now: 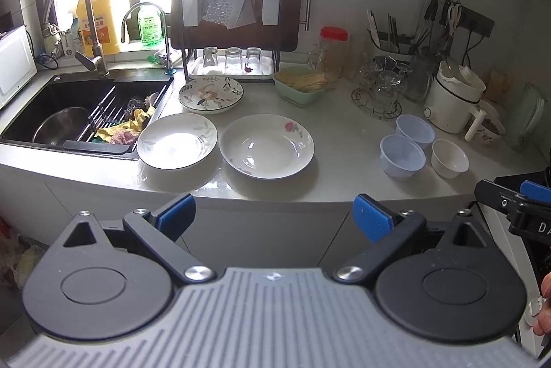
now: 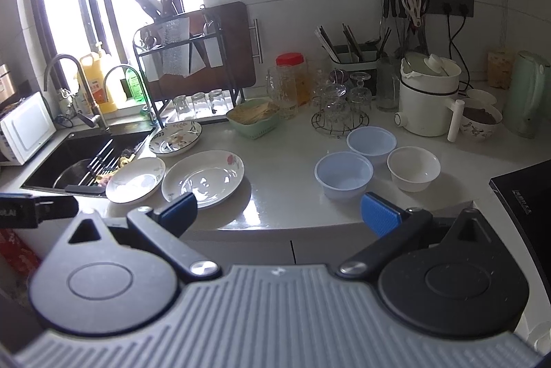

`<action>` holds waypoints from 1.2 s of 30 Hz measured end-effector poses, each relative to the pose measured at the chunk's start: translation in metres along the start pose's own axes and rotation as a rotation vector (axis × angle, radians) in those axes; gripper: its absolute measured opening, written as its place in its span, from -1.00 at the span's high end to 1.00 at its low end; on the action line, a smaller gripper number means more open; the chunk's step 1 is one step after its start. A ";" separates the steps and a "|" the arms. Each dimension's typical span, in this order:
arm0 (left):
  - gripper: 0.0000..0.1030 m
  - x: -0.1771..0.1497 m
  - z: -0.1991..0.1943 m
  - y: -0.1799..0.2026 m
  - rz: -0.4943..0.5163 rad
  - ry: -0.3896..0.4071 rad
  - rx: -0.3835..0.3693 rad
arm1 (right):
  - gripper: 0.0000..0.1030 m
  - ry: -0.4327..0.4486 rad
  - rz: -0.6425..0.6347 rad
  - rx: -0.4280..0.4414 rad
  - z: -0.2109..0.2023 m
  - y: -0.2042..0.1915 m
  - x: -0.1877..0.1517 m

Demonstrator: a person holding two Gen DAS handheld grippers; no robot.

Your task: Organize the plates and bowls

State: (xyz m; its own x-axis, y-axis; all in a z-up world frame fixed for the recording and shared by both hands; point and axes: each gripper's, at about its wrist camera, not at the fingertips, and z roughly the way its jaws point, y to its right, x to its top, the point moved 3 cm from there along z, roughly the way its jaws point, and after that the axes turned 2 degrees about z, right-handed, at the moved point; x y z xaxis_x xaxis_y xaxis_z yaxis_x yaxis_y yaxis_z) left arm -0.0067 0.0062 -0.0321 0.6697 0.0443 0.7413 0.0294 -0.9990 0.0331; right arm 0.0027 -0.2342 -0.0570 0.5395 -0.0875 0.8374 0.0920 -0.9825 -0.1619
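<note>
White stone counter [image 1: 344, 168], nothing stacked yet.

Left wrist view: left gripper [image 1: 273, 213] hangs off the counter's front edge, blue-padded fingers [image 1: 373, 218] spread wide, holding nothing. Landmark = black sink [image 1: 41, 113]. Touching its right rim: white plate w/ grey leaf print [image 1: 177, 140]. Just right of that: white deep plate w/ red rose [image 1: 267, 146], rims nearly meeting. Behind the pair, near sink's back corner: white floral plate w/ dark rim [image 1: 210, 94]. Well right of sink: two pale-blue plastic bowls [image 1: 402, 156] and a small white ceramic bowl [image 1: 449, 158], clustered. Right gripper's tip shows at far right edge.

Right wrist view: right gripper [image 2: 279, 213] also short of the counter, fingers [image 2: 380, 214] wide apart, empty. Nearest blue bowl [image 2: 343, 174] sits just ahead of the right finger; second blue bowl [image 2: 371, 140] behind it, white bowl [image 2: 413, 167] beside. Plates [image 2: 203, 177] lie toward the sink.

Judgement: first pick not begun. To do it well: left takes plates, right takes bowls. Grip a plate by its rim, one finger over, one under; glaze looks slick, so squeeze firm and lift level. Put same-size plates together. Nest blue into blue; thin plastic prob. flexes, so pinch the wall lightly. Keep clear of the wire glass rack [image 2: 339, 123] behind the bowls.
</note>
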 end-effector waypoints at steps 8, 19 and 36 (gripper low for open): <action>-0.94 0.000 -0.001 0.002 -0.006 0.004 0.007 | -1.00 -0.002 -0.005 0.011 -0.001 0.000 0.005; -0.94 -0.014 -0.002 -0.010 -0.062 -0.019 0.035 | -1.00 -0.027 -0.015 0.034 0.004 0.000 -0.002; -0.94 0.013 0.053 -0.071 -0.098 -0.041 0.011 | -1.00 -0.048 -0.043 0.069 0.052 -0.043 0.006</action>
State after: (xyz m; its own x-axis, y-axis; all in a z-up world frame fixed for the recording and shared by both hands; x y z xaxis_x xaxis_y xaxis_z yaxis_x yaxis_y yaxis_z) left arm 0.0393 0.0772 -0.0602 0.6926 0.1421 0.7071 0.1043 -0.9898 0.0968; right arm 0.0456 -0.1845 -0.0719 0.5729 -0.0354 0.8189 0.1729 -0.9714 -0.1630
